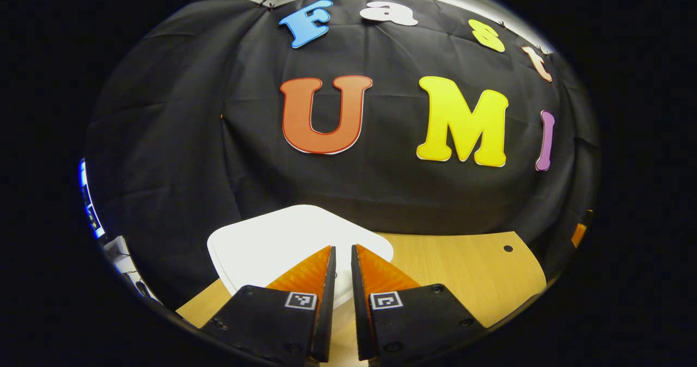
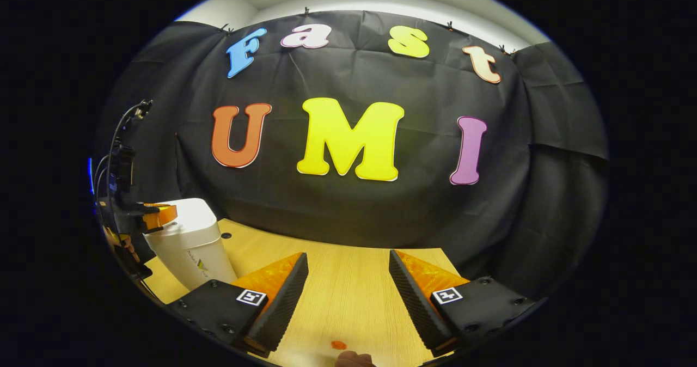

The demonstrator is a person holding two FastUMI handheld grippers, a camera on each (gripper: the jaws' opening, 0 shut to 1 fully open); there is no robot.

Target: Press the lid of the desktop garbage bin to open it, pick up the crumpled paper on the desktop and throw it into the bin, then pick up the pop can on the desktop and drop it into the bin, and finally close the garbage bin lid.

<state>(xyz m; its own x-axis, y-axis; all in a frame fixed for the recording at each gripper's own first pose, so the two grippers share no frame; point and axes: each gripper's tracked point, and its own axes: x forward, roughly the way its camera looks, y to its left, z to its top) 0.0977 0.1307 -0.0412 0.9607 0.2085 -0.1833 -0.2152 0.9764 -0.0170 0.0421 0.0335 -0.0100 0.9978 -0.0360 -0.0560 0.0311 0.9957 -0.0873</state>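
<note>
In the left gripper view, the left gripper (image 1: 343, 255) hangs just over the white lid (image 1: 261, 242) of the bin, its fingers nearly together with a narrow gap and nothing between them. Whether the tips touch the lid cannot be told, and the lid's near edge is hidden behind them. In the right gripper view, the bin (image 2: 188, 242) stands at the far left on the wooden table (image 2: 348, 296), the left gripper above its lid, half cut off. Further right, the right gripper (image 2: 348, 266) hovers with its fingers wide apart and empty. A small orange speck (image 2: 338, 344) lies near the bottom edge, too small to identify.
</note>
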